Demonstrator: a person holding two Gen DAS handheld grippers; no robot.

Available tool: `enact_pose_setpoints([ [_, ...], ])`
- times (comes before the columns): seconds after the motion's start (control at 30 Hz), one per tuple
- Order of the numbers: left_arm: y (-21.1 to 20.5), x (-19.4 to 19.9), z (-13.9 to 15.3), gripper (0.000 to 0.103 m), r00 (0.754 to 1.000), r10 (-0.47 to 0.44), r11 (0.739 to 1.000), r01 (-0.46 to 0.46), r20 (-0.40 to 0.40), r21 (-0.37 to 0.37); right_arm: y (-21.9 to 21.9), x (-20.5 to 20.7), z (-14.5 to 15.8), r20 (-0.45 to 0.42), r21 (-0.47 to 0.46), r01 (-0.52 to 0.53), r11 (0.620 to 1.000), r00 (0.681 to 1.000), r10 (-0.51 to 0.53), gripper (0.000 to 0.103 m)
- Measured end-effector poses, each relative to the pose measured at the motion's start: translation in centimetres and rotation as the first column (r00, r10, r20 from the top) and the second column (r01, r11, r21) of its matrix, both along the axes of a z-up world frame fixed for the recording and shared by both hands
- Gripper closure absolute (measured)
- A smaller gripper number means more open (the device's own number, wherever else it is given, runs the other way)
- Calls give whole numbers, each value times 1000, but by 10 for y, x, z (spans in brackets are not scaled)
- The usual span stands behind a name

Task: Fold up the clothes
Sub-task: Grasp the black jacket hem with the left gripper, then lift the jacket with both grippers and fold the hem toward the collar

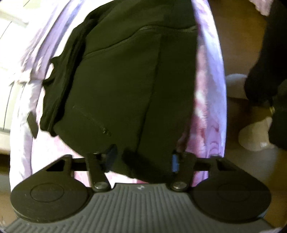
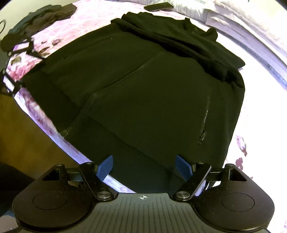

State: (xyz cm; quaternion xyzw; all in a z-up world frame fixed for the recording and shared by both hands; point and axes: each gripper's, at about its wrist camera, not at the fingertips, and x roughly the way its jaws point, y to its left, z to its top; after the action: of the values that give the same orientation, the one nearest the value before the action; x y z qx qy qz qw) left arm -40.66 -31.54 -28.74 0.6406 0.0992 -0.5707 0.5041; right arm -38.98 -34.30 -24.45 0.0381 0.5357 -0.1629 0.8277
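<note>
Black zip jacket (image 2: 143,86) spread flat on bed (image 2: 254,114) with pink floral cover, filling centre of both views; front zip running diagonally, pocket zip at lower right of right wrist view. Sleeve or hood bunched along upper right edge of garment.

Left hand-held gripper (image 1: 143,159) at bottom of its frame, jacket hem bunched between the fingers (image 1: 174,161); blurred, cannot tell whether pads press on cloth.

Right hand-held gripper (image 2: 144,167) with jaws spread wide, poised over near hem, nothing clamped.

Surroundings: pile of dark clothes (image 2: 41,16) at upper left on bed, well apart from jacket. Dark phone (image 2: 158,6) at top centre, near the collar end. Pale pillows (image 2: 251,16) at upper right. Person's socked foot (image 1: 254,139) on brown floor (image 1: 238,44), right of left wrist view, beside bed edge.
</note>
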Motion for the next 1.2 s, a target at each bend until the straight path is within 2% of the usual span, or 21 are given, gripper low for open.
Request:
enact_pose_setpoints([
  [0.03,0,-1,3,92,1000,1,1000,-1,-3,-3,5,0,-1,-1,-16,-19,1000,1000,19,23],
  [0.07,1,-1,6,93,1000,1,1000,-1,-6,-7,12,0,-2,4,-37,-51,998,999,51,23],
  [0.17,-4,9,33,95,989,116,991,-122,-95,-57,44,8,-1,53,-121,-178,977,981,185,23],
  [0.23,-11,20,52,95,962,204,972,-221,-179,-82,68,22,-4,99,-160,-240,957,961,258,23],
  [0.3,-20,33,71,95,920,280,944,-316,-274,-96,92,40,-11,143,-197,-290,936,936,320,23],
  [0.37,-26,43,84,95,888,321,924,-370,-330,-96,116,58,-17,185,-237,-336,912,906,382,23],
  [0.4,-29,48,90,95,871,339,914,-394,-355,-94,124,68,-25,175,-285,-345,894,899,402,23],
  [0.47,-33,53,97,95,863,347,911,-404,-368,-88,135,81,-41,128,-380,-348,857,898,422,23],
  [0.5,-33,53,99,95,866,341,914,-396,-367,-84,132,82,-50,87,-424,-339,840,908,410,23],
  [0.63,-30,49,98,95,882,318,929,-364,-347,-73,84,44,-69,-42,-474,-290,831,951,308,23],
  [0.73,-29,45,91,95,895,304,938,-340,-326,-60,41,-3,-74,-123,-498,-266,826,964,236,28],
  [0.83,-32,39,81,95,916,276,954,-299,-290,-36,11,-33,-73,-190,-479,-296,826,954,232,44],
  [0.9,-34,33,73,95,938,244,967,-255,-245,-13,0,-40,-68,-213,-444,-335,831,940,265,80],
  [0.97,-34,28,71,96,955,215,976,-220,-206,2,-4,-40,-56,-220,-407,-371,834,927,305,92],
  [1.0,-34,27,74,96,956,213,976,-216,-201,5,-8,-39,-48,-219,-382,-373,846,925,310,96],
  [1.2,-14,15,105,99,953,219,974,-227,-212,-15,-27,-35,12,-193,-236,-376,896,922,336,98],
])
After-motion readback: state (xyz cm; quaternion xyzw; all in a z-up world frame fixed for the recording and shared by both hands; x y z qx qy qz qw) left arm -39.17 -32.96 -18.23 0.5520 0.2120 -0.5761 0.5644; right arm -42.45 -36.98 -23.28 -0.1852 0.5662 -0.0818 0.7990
